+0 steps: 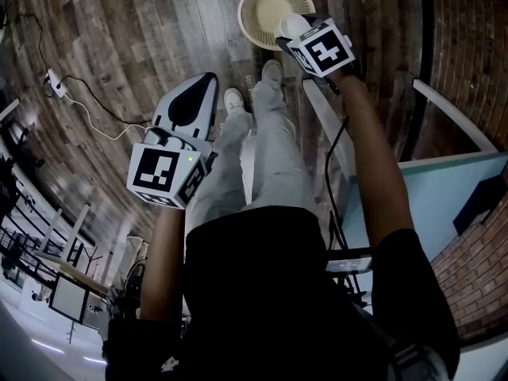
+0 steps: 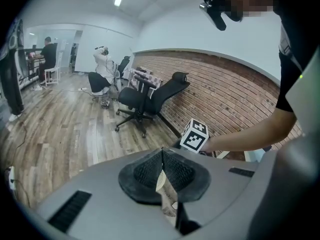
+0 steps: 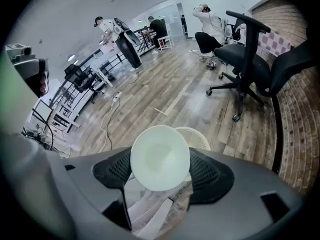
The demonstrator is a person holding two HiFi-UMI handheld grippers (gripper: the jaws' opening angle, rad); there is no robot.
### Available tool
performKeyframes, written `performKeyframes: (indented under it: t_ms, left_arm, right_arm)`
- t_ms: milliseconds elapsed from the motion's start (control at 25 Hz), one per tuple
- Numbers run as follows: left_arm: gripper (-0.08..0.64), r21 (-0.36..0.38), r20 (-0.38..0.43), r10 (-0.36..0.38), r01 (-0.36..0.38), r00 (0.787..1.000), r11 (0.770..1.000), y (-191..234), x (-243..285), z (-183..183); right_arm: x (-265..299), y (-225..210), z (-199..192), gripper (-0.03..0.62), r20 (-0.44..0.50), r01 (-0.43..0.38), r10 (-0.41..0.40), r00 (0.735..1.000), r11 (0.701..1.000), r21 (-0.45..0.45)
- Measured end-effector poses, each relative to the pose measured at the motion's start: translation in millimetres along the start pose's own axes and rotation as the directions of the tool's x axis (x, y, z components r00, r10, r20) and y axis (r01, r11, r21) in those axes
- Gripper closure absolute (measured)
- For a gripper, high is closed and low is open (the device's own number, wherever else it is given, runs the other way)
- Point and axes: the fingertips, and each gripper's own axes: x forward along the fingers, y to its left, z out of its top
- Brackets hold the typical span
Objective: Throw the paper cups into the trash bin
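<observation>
In the right gripper view alone, paper cup [image 3: 160, 157] end-on.

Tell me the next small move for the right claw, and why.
Probably nudge the right claw a little further over the trash bin before letting go. It grips a paper cup, but in the head view the cup sits over the bin's right edge rather than its middle, so a release now might miss.

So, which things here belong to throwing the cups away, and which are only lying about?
For the job:
paper cup, held in the fingers of the right gripper
trash bin

Lying about:
office chair
power strip on the floor
</observation>
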Motion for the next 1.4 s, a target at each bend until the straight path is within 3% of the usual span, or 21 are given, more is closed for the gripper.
performKeyframes:
  t_ms: [680, 840, 1000, 1160, 1400]
  left_arm:
    - [0.551, -0.063, -0.050, -0.029, 0.026, 0.998, 0.998, 55, 41, -77]
    - [0.551, -0.060, -0.146, -0.040, 0.032, 0.988, 0.998, 54, 45, -102]
    - [0.552, -0.038, -0.152, -0.064, 0.059, 0.986, 0.998, 47, 61, -111]
    - [0.551, -0.040, -0.101, -0.069, 0.065, 0.993, 0.997, 45, 77, -116]
    - [0.551, -0.052, -0.118, -0.069, 0.064, 0.991, 0.997, 45, 85, -139]
  right_arm:
    - [123, -33, -33, 0.245, -0.040, 0.092, -0.088, 0.995, 0.986, 0.138]
    - [141, -43, -48, 0.245, -0.034, 0.149, -0.146, 0.989, 0.978, 0.143]
    - [164, -53, -63, 0.245, -0.028, 0.185, -0.183, 0.983, 0.970, 0.155]
    - [187, -61, -74, 0.244, -0.020, 0.214, -0.213, 0.977, 0.965, 0.152]
    - [211, -63, -91, 0.244, -0.032, 0.231, -0.229, 0.973, 0.957, 0.176]
